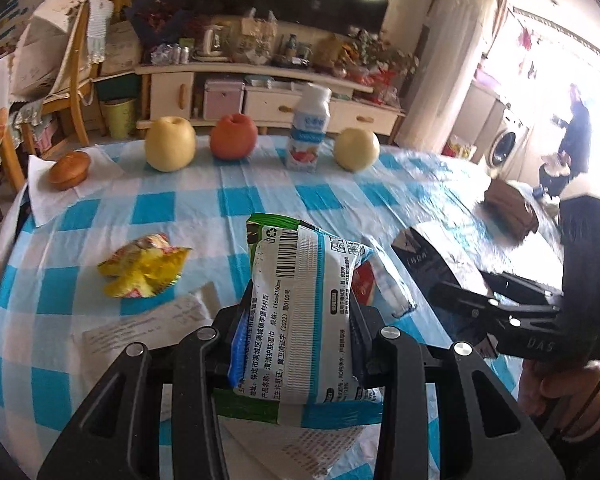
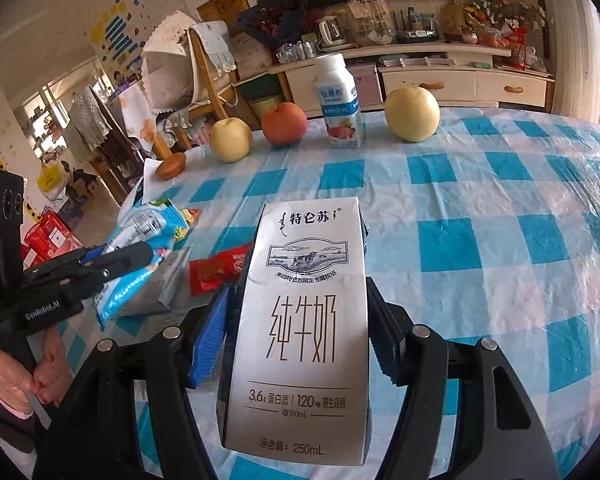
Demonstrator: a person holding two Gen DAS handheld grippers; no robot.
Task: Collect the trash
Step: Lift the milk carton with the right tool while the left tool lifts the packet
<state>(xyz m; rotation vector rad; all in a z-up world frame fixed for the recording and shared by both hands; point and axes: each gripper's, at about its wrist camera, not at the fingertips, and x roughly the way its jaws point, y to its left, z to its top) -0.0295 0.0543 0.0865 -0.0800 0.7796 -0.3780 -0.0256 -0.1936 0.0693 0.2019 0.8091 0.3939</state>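
Observation:
My left gripper point(image 1: 300, 308) is shut on a white, blue and green wet-wipe packet point(image 1: 300, 320), which hangs clear of the checked tablecloth point(image 1: 228, 200). My right gripper point(image 2: 300, 288) is shut on a white 250 mL milk carton point(image 2: 300, 320), gripped by its two sides and also off the cloth. A crumpled yellow wrapper point(image 1: 144, 266) and a paper receipt point(image 1: 148, 320) lie on the cloth to the left. A red wrapper point(image 2: 216, 270) lies between the two grippers. From the right wrist view, the left gripper point(image 2: 140, 254) and its packet point(image 2: 140, 236) show at the left.
Along the far edge stand two yellow pears point(image 1: 170, 143) point(image 1: 356, 149), a red apple point(image 1: 234, 136) and a yoghurt bottle point(image 1: 308, 128). A muffin point(image 1: 68, 170) sits on a napkin at the far left. A brown object point(image 1: 508, 208) lies at the right. Chairs and a cabinet stand beyond the table.

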